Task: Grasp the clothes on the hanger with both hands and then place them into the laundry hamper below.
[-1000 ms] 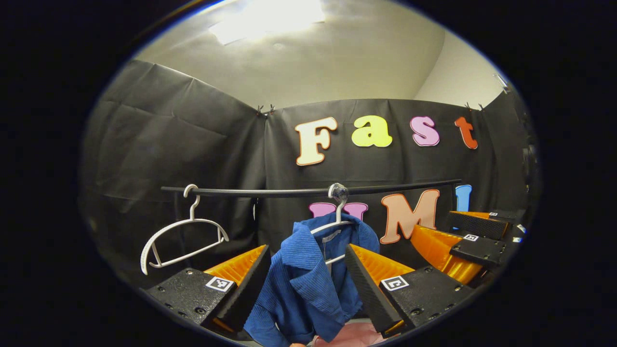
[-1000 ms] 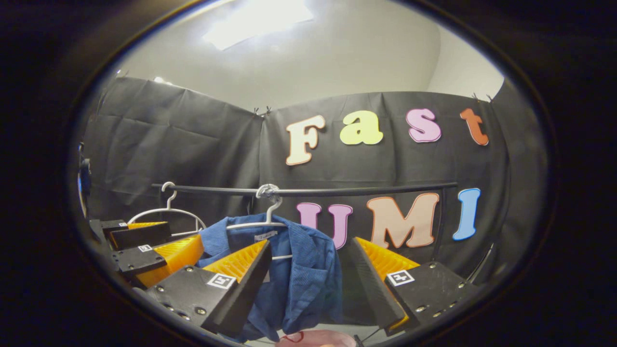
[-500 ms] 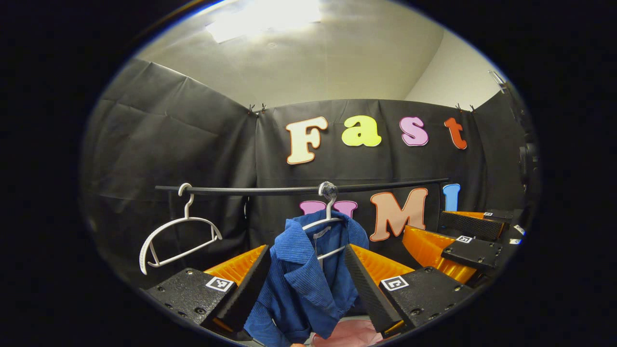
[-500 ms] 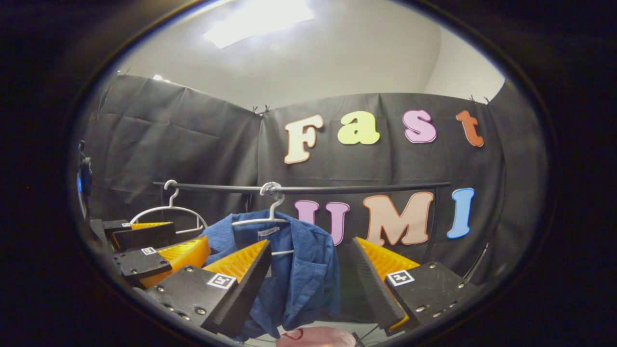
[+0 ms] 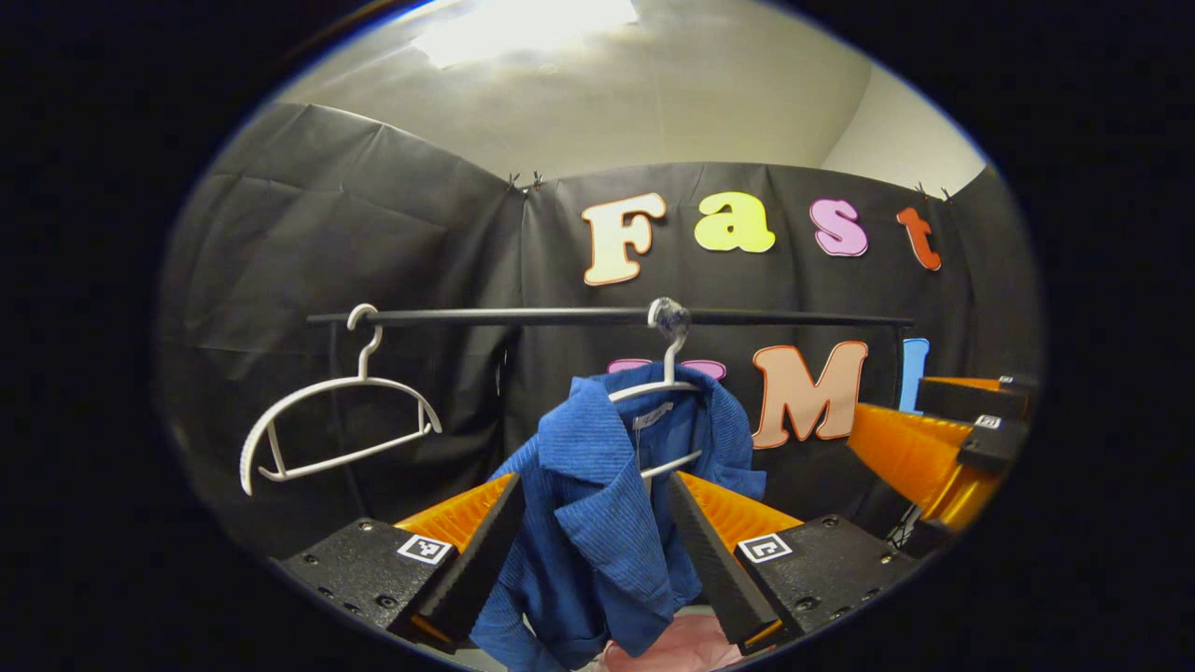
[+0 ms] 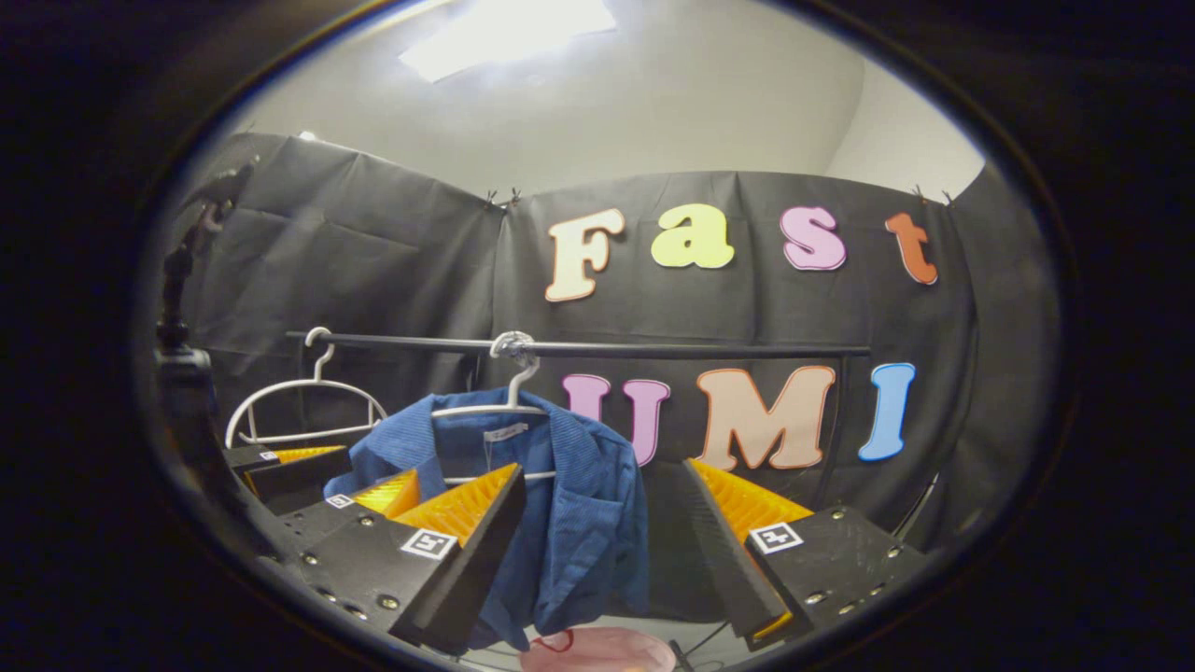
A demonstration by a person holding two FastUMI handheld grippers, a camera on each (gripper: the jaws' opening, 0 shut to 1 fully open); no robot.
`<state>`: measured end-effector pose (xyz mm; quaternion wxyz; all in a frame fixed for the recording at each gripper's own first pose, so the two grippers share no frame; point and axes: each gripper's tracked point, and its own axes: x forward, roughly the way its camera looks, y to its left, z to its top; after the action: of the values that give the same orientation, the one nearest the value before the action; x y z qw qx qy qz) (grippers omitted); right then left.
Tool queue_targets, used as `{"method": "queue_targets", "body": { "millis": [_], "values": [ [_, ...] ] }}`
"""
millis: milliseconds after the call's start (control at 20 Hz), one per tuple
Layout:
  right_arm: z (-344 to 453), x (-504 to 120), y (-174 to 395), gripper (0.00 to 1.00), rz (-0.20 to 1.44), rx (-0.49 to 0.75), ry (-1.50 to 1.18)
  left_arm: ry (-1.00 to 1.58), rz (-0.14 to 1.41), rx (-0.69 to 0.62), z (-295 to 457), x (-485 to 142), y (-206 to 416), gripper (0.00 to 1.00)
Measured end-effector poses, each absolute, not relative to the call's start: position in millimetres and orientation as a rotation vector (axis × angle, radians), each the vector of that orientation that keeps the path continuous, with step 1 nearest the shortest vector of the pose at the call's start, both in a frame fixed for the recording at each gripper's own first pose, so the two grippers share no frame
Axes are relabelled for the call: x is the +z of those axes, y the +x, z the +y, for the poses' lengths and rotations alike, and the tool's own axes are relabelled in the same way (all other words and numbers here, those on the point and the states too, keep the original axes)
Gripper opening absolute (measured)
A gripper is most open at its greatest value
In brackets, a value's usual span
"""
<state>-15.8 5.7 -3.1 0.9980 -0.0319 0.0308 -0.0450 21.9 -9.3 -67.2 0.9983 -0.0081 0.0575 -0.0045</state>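
Below, both grippers' open jaws hide the blue shirt's (image 5: pixel 597 523) lower part and the pink hamper (image 6: pixel 597 651).

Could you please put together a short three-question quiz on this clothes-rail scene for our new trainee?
1. True or false: the blue corduroy shirt hangs on a white plastic hanger hooked over the black metal rail.
2. How many white hangers are on the rail, and how many are bare?
3. Multiple choice: the left gripper is A) shut on the shirt, B) open with the shirt between its fingers, C) shut on the bare white hanger.

Key
1. True.
2. Two hangers; one is bare.
3. B. The right gripper is open too, and the pink laundry hamper sits below the shirt.
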Motion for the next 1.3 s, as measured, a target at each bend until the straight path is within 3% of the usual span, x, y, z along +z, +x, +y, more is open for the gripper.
{"method": "queue_targets", "body": {
  "millis": [350,650,700,850,1050,1150,1200,1300],
  "values": [
    [-21.0,-4.7,-27.3,0.98,0.082,-0.192,-0.092,-0.062,0.166,0.098,-2.6,-117.1,50.7,0.96],
    [-45.4,-4.3,-45.0,0.99,0.085,-0.247,-0.109,-0.045,0.108,0.169,12.9,-115.8,74.9,0.94],
    [-45.8,-5.7,-46.7,0.95,0.086,-0.249,-0.103,-0.044,0.108,0.181,18.1,-116.8,74.8,0.93],
    [-46.7,-6.1,-47.5,0.98,0.085,-0.248,-0.095,-0.046,0.114,0.212,33.5,-119.6,76.8,0.54],
    [-42.9,-11.5,-45.2,0.98,0.094,-0.228,-0.089,-0.028,0.115,0.194,38.9,-117.4,75.7,0.15],
    [-41.4,-14.9,-44.4,0.98,0.101,-0.218,-0.082,-0.025,0.125,0.163,36.0,-116.7,75.6,0.07],
    [-40.9,-15.9,-42.8,0.94,0.103,-0.213,-0.078,-0.02,0.124,0.144,33.9,-115.6,74.9,0.07],
    [-40.2,-19.2,-40.0,0.98,0.109,-0.202,-0.075,0.006,0.128,0.115,33.9,-113.6,71.7,0.06]
  ]
}}
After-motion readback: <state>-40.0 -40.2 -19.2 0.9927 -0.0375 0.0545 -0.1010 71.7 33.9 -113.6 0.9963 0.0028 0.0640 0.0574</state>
